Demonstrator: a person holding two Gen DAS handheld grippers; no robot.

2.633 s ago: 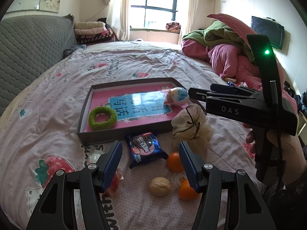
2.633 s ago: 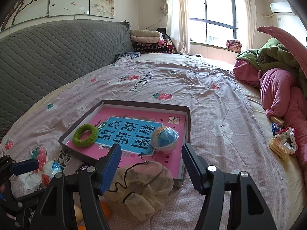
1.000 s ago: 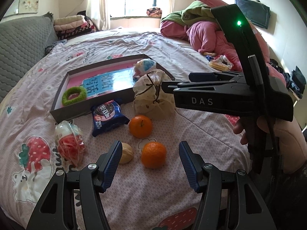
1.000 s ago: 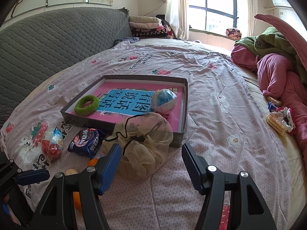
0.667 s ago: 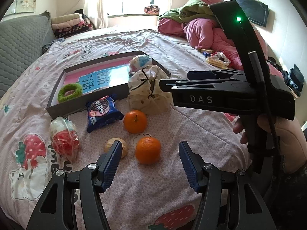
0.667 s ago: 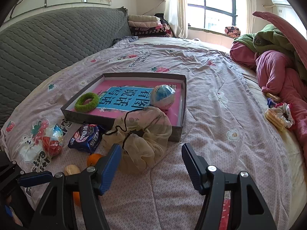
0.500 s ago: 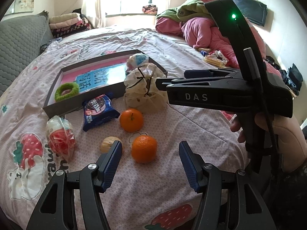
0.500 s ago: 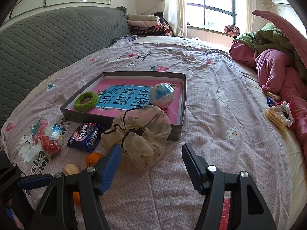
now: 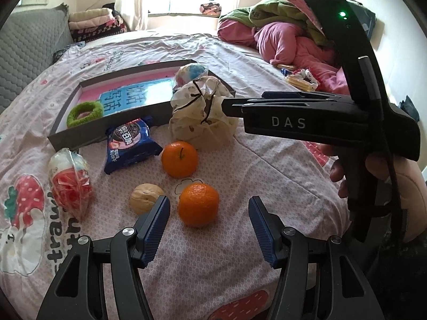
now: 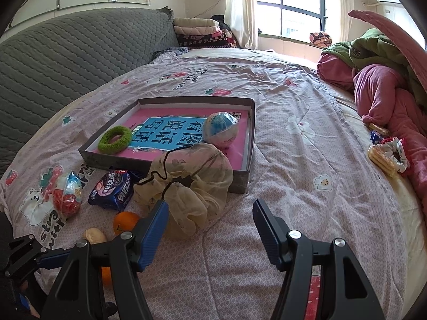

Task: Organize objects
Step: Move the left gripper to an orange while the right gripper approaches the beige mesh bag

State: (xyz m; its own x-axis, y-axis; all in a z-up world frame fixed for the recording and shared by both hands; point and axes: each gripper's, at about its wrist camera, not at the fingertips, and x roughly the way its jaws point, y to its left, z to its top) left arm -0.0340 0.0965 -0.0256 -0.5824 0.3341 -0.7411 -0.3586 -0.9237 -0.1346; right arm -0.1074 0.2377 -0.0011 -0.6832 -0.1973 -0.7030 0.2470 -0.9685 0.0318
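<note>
Orange (image 9: pixel 198 204) on the pink bedspread (image 9: pixel 213 266), just beyond the wide-open left gripper (image 9: pixel 209 222), empty; walnut (image 9: pixel 145 201) just left of it, second orange (image 9: pixel 180 158) farther off; cookie packet (image 9: pixel 130 144) and cloth pouch (image 9: pixel 202 114) near the far tray (image 10: pixel 249 144), holding green ring (image 10: pixel 114 140) and ball (image 10: pixel 221 129); right gripper (image 10: pixel 209 224) wide open over the bedspread, near the pouch, empty.

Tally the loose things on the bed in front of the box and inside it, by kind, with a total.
Oranges: 2
Walnut: 1
Cookie packet: 1
Candy bag: 1
Cloth pouch: 1
Green ring, in the box: 1
Ball, in the box: 1
Total: 8
</note>
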